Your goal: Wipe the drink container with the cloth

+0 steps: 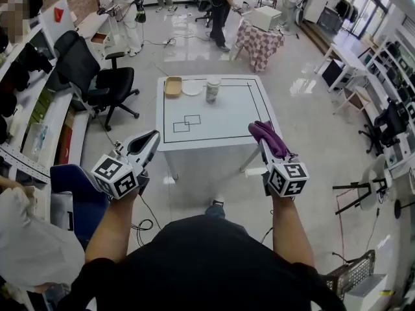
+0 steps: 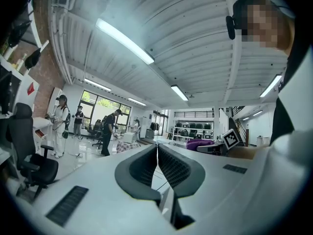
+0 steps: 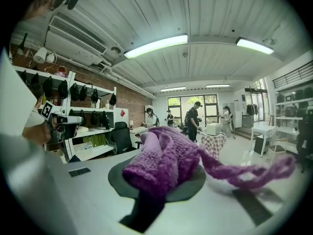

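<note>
The drink container (image 1: 213, 89), a pale lidded cup, stands at the far edge of the white table (image 1: 214, 125). Both grippers hang off the table's near edge, well short of the cup. My right gripper (image 1: 260, 133) is shut on a purple knitted cloth (image 1: 271, 138); in the right gripper view the cloth (image 3: 164, 158) bunches over the jaws and a strand trails to the right. My left gripper (image 1: 152, 141) is shut with nothing in it, and its jaws meet in a thin line in the left gripper view (image 2: 157, 153). The cup is not seen in either gripper view.
A tan tray (image 1: 173, 86) and a white plate (image 1: 192, 88) sit left of the cup. Black office chairs (image 1: 97, 76) and shelving line the left side. A checked-cloth table (image 1: 258, 43) and several people stand at the back. White desks fill the right.
</note>
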`<state>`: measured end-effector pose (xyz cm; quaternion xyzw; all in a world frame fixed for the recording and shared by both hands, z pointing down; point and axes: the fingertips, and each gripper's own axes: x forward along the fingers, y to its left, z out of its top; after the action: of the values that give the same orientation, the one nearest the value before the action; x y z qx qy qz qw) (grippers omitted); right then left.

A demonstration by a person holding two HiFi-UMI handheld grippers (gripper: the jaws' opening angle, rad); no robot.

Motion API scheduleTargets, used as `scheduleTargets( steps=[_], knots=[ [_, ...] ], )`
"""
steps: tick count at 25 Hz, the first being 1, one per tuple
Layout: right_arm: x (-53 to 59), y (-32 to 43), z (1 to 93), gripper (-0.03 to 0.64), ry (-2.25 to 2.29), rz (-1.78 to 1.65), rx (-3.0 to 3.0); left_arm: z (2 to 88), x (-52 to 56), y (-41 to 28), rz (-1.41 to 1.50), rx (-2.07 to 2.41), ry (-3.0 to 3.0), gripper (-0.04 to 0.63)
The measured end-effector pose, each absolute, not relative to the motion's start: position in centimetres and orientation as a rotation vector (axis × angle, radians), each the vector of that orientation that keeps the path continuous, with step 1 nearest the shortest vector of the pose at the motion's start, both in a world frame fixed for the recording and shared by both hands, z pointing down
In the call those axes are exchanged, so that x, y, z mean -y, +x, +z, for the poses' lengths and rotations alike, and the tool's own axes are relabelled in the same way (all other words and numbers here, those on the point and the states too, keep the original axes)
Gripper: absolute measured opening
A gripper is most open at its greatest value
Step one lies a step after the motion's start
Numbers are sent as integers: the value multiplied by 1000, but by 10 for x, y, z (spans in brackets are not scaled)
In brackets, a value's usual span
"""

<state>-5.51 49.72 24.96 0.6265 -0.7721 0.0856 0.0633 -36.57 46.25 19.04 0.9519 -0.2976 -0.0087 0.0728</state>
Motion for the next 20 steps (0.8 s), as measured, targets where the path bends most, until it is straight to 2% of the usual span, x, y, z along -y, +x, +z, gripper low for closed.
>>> scheduleTargets(
  steps=[20],
  knots=[
    [-243,81,303,74,1753,386,2404,227,-245,-235,48,1039,2766,28]
  ],
)
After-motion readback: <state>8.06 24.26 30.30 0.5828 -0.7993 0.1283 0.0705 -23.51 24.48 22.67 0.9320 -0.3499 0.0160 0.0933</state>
